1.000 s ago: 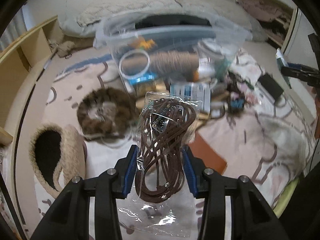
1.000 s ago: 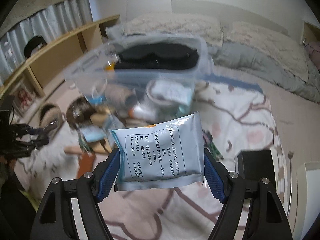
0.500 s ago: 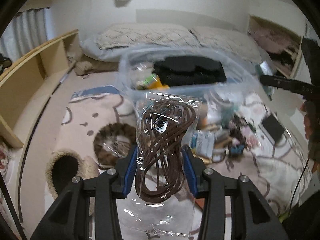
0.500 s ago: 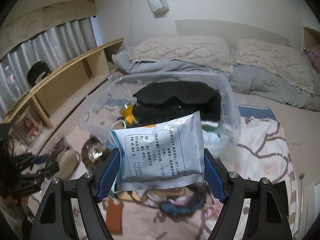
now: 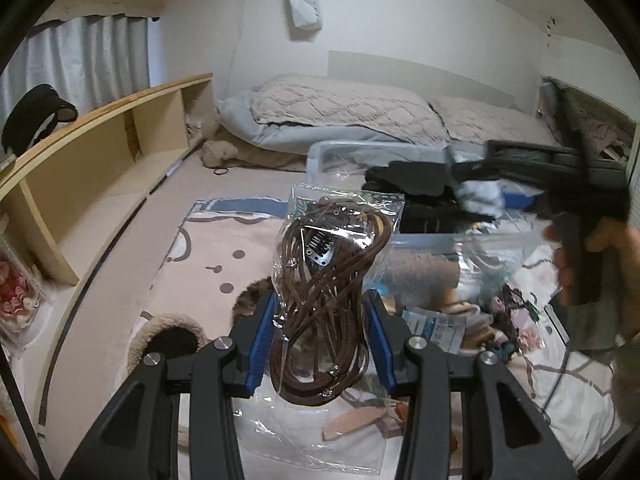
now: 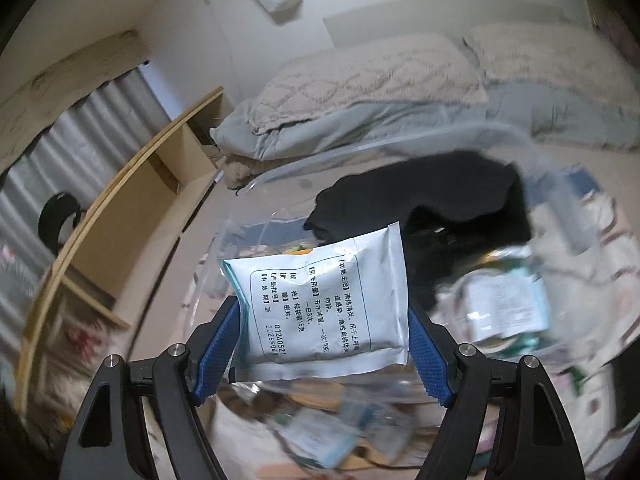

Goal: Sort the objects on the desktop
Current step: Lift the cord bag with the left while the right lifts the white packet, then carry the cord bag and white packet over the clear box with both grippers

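My left gripper [image 5: 320, 336] was clamped on a clear bag of brown cord [image 5: 326, 304], held short of the clear plastic bin [image 5: 340, 152], while my right gripper [image 6: 322, 344] pinched a pale blue sachet [image 6: 320, 300] by its side edges over the bin's mouth. I judged the slick bag film might slide out of the pads. The two grippers, both heading for one bin, might also have knocked together.

Black left tongs [image 5: 320, 340], blue ribbed pads [image 5: 262, 344], silver screws [image 5: 221, 343]
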`<state>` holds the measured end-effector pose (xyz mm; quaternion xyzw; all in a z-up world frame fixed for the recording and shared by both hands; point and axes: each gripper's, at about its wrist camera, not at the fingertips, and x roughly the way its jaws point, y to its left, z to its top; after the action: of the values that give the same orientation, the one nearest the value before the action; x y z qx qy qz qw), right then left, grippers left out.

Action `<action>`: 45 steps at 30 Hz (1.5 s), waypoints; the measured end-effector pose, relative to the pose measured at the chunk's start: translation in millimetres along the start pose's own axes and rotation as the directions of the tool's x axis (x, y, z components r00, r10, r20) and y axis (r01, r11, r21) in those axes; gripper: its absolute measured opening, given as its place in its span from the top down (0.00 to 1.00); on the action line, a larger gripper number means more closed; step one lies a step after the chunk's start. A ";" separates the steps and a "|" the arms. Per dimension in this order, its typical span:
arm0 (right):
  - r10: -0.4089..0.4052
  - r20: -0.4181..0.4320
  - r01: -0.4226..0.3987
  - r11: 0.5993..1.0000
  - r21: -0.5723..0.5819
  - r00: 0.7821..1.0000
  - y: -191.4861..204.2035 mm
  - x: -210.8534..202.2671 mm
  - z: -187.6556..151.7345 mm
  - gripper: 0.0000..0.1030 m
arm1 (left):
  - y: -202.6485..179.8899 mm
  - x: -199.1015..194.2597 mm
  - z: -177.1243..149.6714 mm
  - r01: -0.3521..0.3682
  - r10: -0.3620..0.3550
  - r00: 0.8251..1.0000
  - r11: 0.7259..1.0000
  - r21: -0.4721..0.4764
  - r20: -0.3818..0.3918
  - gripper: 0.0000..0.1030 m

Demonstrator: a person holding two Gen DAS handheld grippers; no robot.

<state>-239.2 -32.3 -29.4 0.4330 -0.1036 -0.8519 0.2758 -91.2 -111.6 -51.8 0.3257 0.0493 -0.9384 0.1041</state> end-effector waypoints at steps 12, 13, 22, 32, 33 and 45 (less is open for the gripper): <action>-0.064 -0.100 0.069 0.996 0.052 0.993 37.4 64.6 -3.9 0.23 | 15.8 -11.3 5.5 0.007 -0.005 0.999 0.999 -0.050 0.042 0.58; -0.068 -0.104 0.073 0.996 0.051 0.992 39.4 67.6 -4.1 0.23 | 16.8 -11.3 5.8 0.008 -0.006 0.999 0.999 -0.053 0.042 0.58; -0.055 -0.124 0.054 0.999 -0.008 0.991 64.4 74.7 -8.2 0.00 | 29.0 -10.8 6.5 0.002 0.001 0.999 0.996 -0.092 0.037 0.58; 0.022 -0.100 -0.018 0.999 0.038 0.995 47.7 52.3 -9.3 0.00 | 26.4 -12.8 8.1 0.017 -0.013 0.999 0.995 -0.103 0.038 0.58; 0.025 -0.098 -0.022 0.999 0.034 0.995 44.2 47.3 -9.3 0.00 | 24.8 -12.8 8.8 0.018 -0.014 0.999 0.995 -0.101 0.039 0.58; 0.026 -0.014 -0.027 0.989 -0.143 1.000 13.6 -40.8 -21.5 0.00 | -2.2 -10.5 24.3 0.061 -0.055 0.996 0.994 -0.093 0.067 0.58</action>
<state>-197.6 -19.4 -9.0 0.4158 -0.0464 -0.8508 0.3180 -98.2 -111.6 -26.2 0.2883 0.0998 -0.9477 0.0935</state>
